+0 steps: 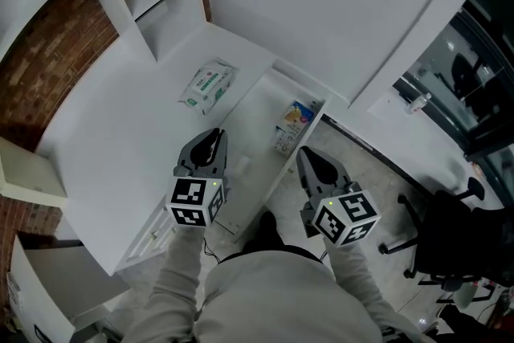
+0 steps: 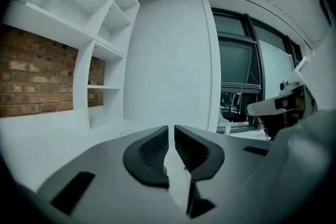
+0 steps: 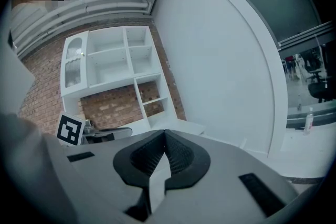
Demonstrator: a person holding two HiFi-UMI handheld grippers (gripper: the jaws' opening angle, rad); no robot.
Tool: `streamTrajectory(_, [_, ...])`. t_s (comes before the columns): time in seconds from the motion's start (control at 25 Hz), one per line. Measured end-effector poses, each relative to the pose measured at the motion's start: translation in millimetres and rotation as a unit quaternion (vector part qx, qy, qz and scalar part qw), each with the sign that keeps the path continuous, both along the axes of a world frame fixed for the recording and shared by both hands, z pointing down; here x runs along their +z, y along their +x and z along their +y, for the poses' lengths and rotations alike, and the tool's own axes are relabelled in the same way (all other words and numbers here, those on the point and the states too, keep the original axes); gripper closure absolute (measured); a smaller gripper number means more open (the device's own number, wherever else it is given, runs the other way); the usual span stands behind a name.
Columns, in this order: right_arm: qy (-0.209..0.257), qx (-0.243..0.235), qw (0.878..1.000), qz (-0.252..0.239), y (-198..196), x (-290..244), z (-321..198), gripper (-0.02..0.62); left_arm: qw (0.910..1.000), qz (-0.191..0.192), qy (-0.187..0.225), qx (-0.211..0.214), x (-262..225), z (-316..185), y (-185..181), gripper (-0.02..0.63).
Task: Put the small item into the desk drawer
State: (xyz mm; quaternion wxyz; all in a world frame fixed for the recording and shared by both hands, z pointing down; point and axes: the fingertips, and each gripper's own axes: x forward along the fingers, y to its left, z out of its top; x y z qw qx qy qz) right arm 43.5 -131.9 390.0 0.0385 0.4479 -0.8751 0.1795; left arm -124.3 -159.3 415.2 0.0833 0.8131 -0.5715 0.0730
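Remote session, desk station: I am holding the left gripper (image 1: pixel 214 137) over the desk's (image 1: pixel 112 132) front edge, just beside the open drawer (image 1: pixel 255 128). Its jaws are pinching a small pinkish item (image 2: pixel 164 169), which is showing only low between the pads. I am keeping the right gripper (image 1: pixel 306 153) on the drawer's other side, jaws pressed together on nothing. A box (image 1: pixel 293 123) is lying in the drawer, and a white-and-green packet (image 1: pixel 207 84) is resting on the desk.

Brick wall (image 1: pixel 44 80); white shelving (image 1: pixel 152 4) — dark windows (image 2: pixel 239 68).
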Motion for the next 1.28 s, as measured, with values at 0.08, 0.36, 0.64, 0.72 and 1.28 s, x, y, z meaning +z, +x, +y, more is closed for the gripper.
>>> streamTrajectory(0.08, [0.001, -0.002, 1.0, 0.0, -1.2, -0.8, 0.5, 0.568, 1.0, 0.004, 0.002, -0.005, -1.2, 3.4, -2.7, 0.563])
streamTrajectory(0.36, [0.005, -0.01, 1.0, 0.002, -3.6, -2.0, 1.8, 0.569, 0.9996, 0.019, 0.006, -0.02, -6.4, 13.6, -9.3, 0.586])
streamTrajectory(0.64, [0.014, -0.016, 1.0, 0.008, -4.6, -3.2, 5.5, 0.569, 0.9989, 0.034, 0.011, -0.032, -13.0, 23.7, -16.0, 0.588])
streamTrajectory(0.72, [0.017, -0.02, 1.0, 0.009, -5.6, -4.0, 6.7, 0.569, 0.9986, 0.038, 0.01, -0.034, -14.1, 26.1, -17.7, 0.588])
streamTrajectory(1.28, [0.024, -0.018, 0.999, 0.018, -3.2, -3.9, 13.1, 0.569, 0.9983, 0.04, 0.015, -0.039, -15.7, 40.9, -20.8, 0.588])
